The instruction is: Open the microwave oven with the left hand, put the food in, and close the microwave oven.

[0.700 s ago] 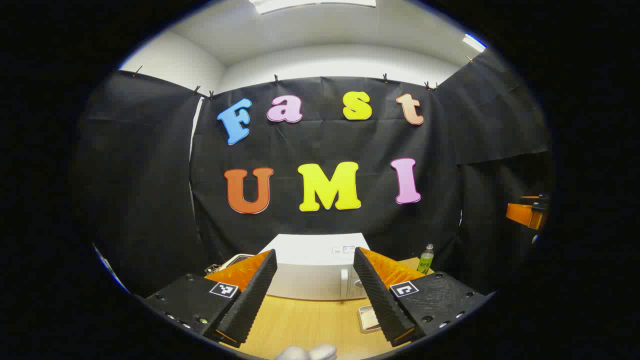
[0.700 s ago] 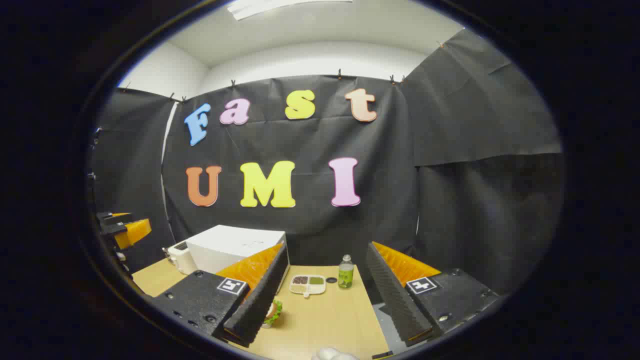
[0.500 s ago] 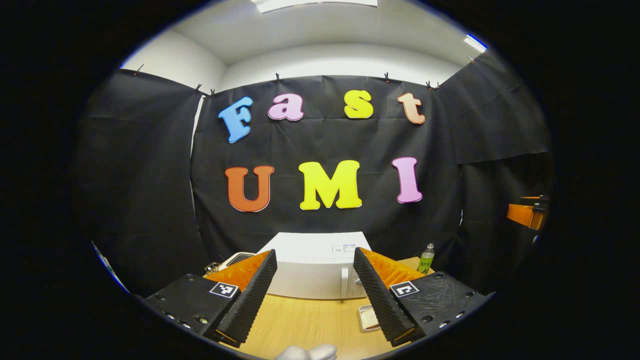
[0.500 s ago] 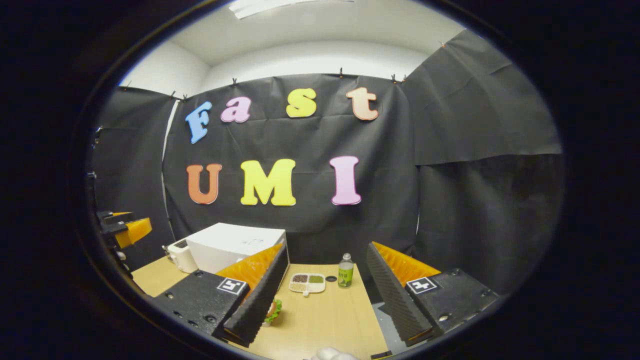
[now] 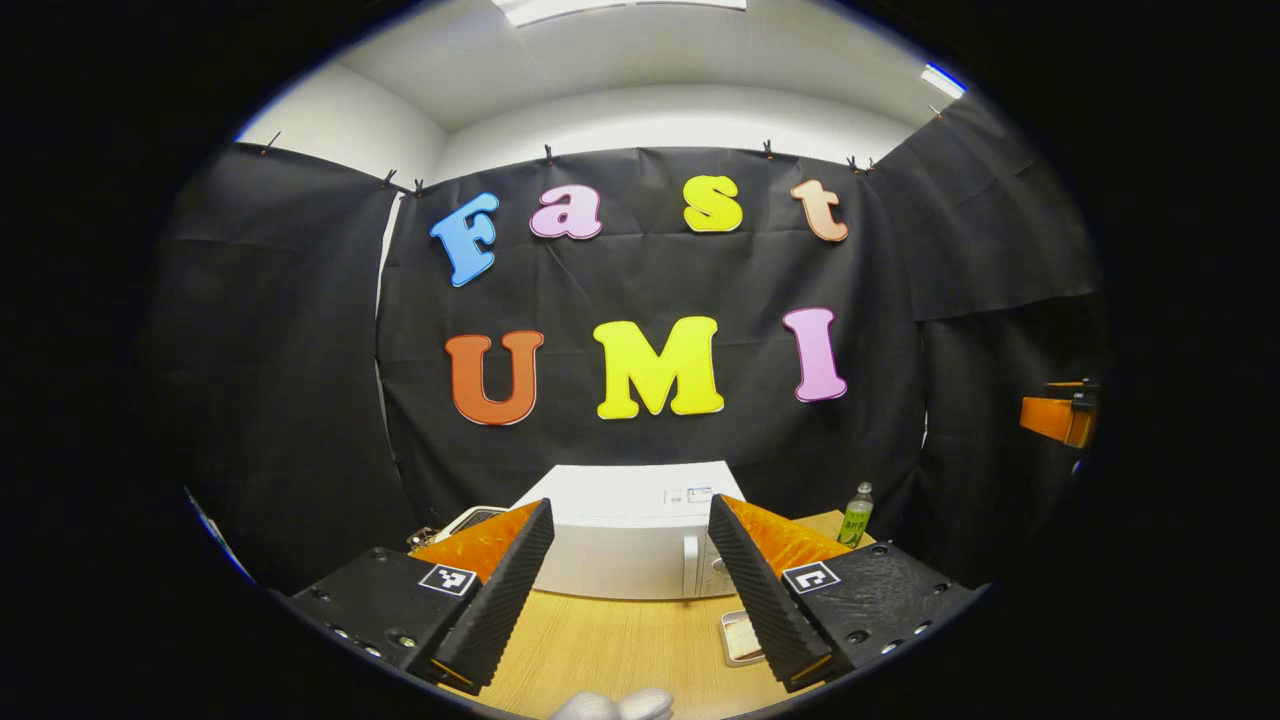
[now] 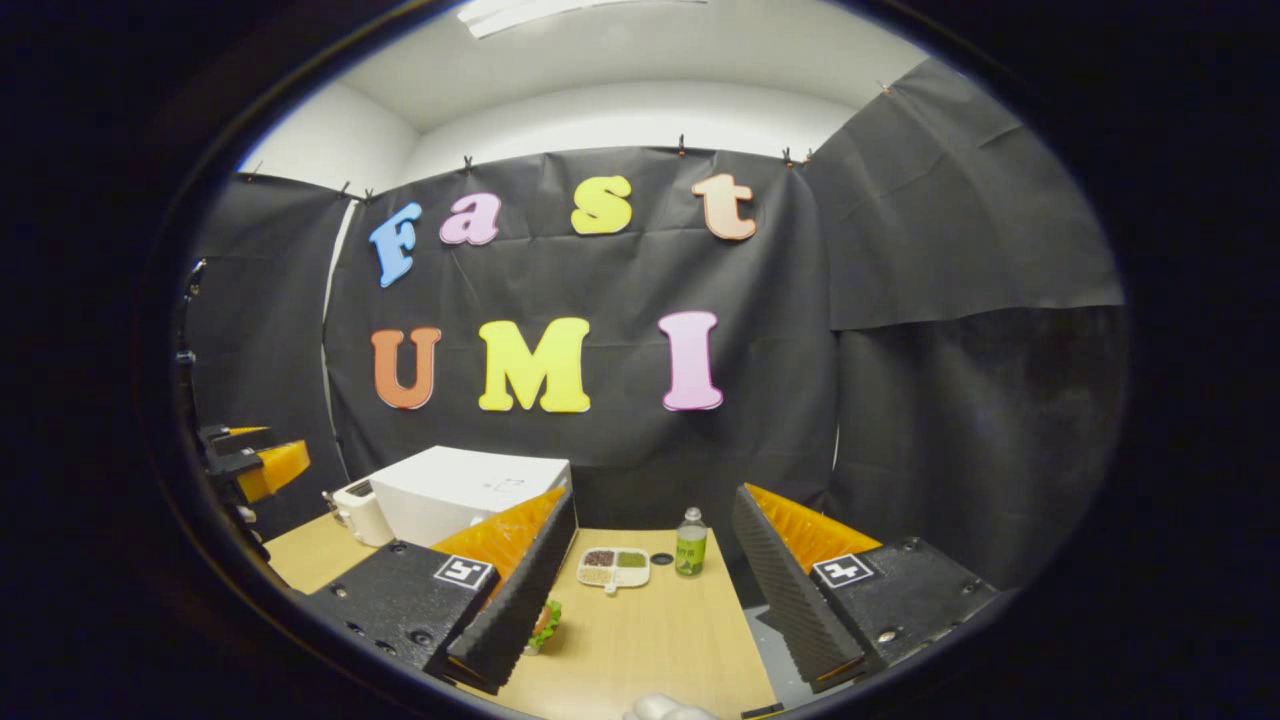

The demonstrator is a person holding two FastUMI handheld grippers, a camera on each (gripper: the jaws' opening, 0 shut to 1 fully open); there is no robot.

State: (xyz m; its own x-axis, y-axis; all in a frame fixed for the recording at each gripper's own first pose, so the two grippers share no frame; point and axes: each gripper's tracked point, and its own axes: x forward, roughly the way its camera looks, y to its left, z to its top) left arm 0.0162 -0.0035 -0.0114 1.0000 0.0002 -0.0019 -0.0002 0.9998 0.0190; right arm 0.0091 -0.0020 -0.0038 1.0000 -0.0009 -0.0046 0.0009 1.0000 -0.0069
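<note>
Microwave oven, a white boxy metal appliance (image 5: 625, 530), stands shut at the wooden table's (image 5: 620, 650) far edge. Its vertical door handle (image 5: 689, 565) looks stiff: hook there. Left gripper (image 5: 630, 585) and right gripper (image 6: 650, 580) both gape wide, empty.

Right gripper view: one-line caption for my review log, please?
Open right gripper above the wooden table, facing a sectioned food tray, green bottle and closed white microwave.

On the wooden table (image 6: 650, 640): one white microwave oven (image 5: 625, 540), door shut; one green bottle (image 6: 690, 545); one divided tray (image 6: 614, 567) holding three foods; one small white appliance (image 6: 360, 512); one green-and-orange food item (image 6: 545, 622); two grippers, left gripper (image 5: 630, 600) and right gripper (image 6: 645, 600).
</note>
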